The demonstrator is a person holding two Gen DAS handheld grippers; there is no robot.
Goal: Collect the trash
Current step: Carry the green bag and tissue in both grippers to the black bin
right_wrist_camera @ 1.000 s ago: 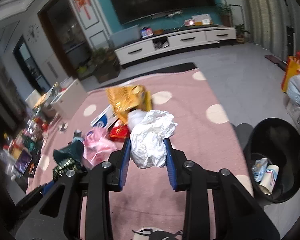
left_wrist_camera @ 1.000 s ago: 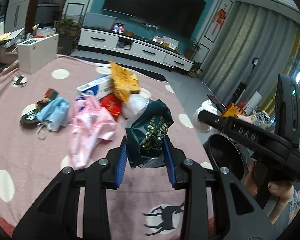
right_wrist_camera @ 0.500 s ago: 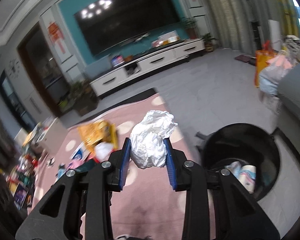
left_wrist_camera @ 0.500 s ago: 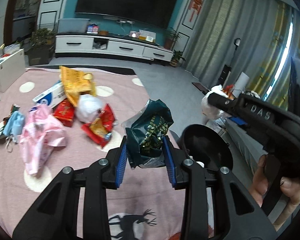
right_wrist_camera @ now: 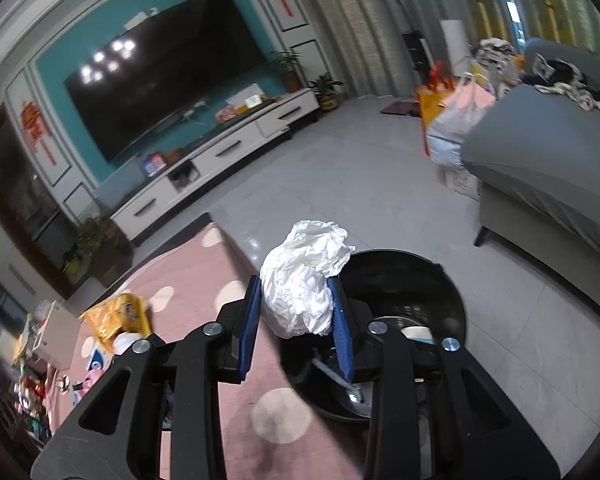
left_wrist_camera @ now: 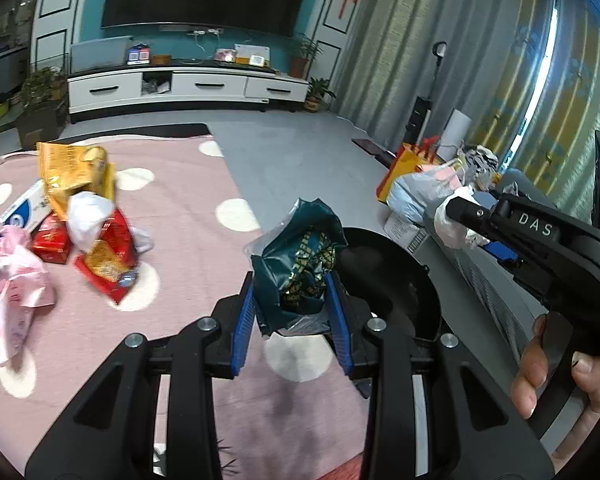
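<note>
My left gripper (left_wrist_camera: 294, 312) is shut on a crumpled dark green wrapper (left_wrist_camera: 300, 264) with gold print, held above the pink rug beside the black trash bin (left_wrist_camera: 396, 280). My right gripper (right_wrist_camera: 296, 320) is shut on a crumpled white paper ball (right_wrist_camera: 300, 284), held over the near rim of the same black bin (right_wrist_camera: 412, 284), which holds some trash. In the left wrist view the right gripper (left_wrist_camera: 472, 224) shows at the right edge, held by a hand (left_wrist_camera: 548, 376).
More trash lies on the pink dotted rug (left_wrist_camera: 180, 240): a yellow bag (left_wrist_camera: 72, 168), a red packet (left_wrist_camera: 108, 260), a white wad (left_wrist_camera: 88, 216), a pink bag (left_wrist_camera: 12, 292). A grey sofa (right_wrist_camera: 548, 168), bags (right_wrist_camera: 452, 120) and a TV cabinet (right_wrist_camera: 220, 152) stand around.
Both grippers have swung right from over the litter pile toward the black bin, each still holding its piece. The bin now sits right behind both loads.
</note>
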